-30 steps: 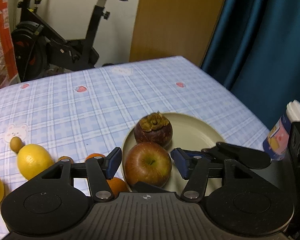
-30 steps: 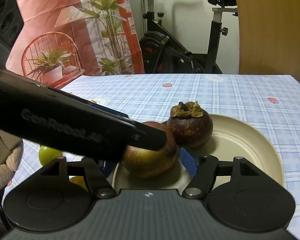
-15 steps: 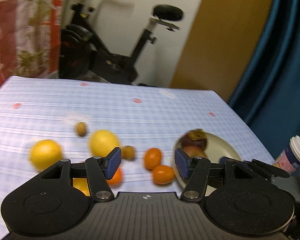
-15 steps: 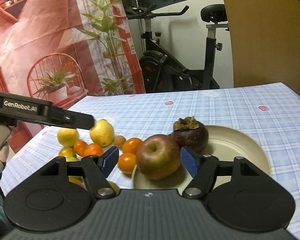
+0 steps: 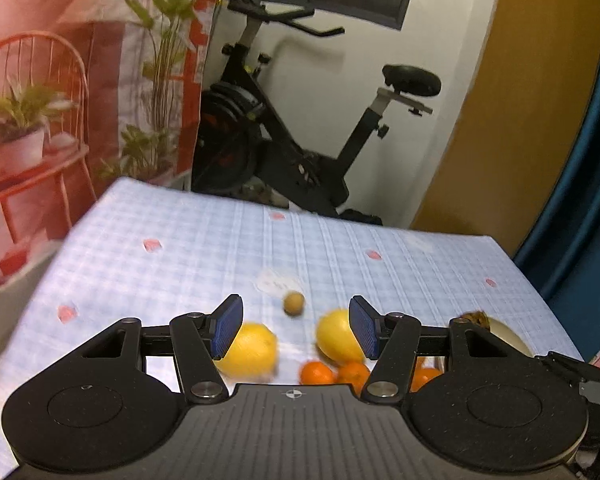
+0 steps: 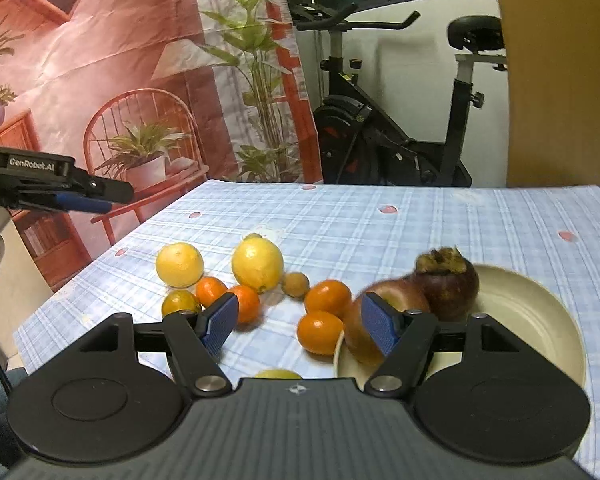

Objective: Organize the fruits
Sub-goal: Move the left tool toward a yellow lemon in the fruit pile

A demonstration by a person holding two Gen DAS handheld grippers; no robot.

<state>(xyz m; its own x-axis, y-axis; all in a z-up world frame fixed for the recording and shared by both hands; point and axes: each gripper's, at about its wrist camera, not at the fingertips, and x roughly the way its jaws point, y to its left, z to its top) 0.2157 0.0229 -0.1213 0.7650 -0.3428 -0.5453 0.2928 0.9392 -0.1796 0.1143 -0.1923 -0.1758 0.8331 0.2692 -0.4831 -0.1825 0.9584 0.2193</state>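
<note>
I hold both grippers above the worktop [image 6: 440, 232], left gripper [image 5: 296, 326] and right gripper [image 6: 298, 320] with jaws apart and empty. The apple [image 6: 384, 300] and mangosteen [image 6: 446, 280] sit touching on the plate [image 6: 540, 320]; lemons [image 6: 257, 263] and tangerines [image 6: 327, 298] lie loose just left of it.

Black claw [image 5: 296, 328], blue pads [image 5: 227, 327]

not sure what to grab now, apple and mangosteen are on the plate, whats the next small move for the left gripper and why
Probably lower the left gripper, open and empty, onto one of the two lemons ahead of it, likely the right lemon nearest the plate. Only the apple and mangosteen sit on the plate; the lemons and oranges still lie loose on the cloth.
</note>
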